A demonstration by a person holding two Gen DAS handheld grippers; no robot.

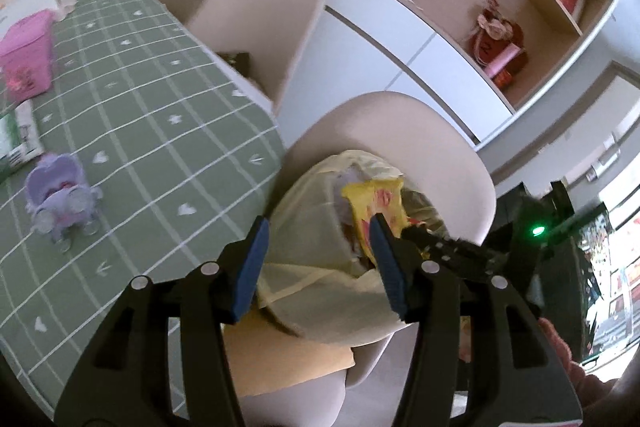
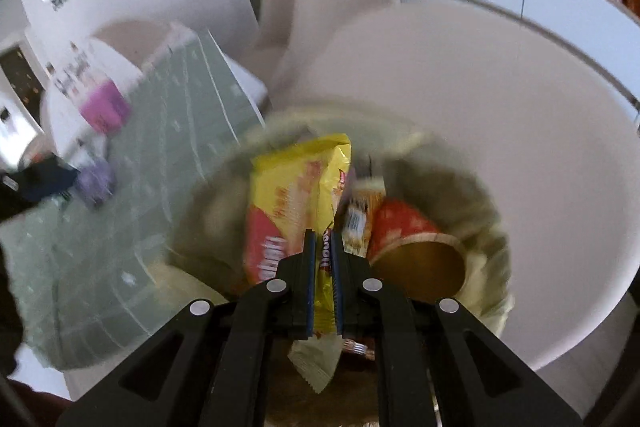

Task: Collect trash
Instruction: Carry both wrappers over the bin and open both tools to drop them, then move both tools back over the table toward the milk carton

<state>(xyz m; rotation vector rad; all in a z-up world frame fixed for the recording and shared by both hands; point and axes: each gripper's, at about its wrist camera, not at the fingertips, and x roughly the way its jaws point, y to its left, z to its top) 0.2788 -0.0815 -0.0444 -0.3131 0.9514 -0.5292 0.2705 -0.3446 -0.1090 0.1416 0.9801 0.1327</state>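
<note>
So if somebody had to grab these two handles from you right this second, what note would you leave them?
Right gripper: shut on the yellow snack wrapper, held over the open trash bag.
Left gripper: open, nothing between its fingers, beside the bag's mouth.
The bag sits on a beige chair next to the green table; a red paper cup and other packets are already inside.
Left: let go of the wrapper into the bag. A white-and-green carton lies on the table; whether it is trash I can't tell.

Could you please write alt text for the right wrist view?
The right gripper is shut on a yellow snack wrapper, over a lined trash bag holding a red paper cup. A green checked tablecloth lies left.
</note>
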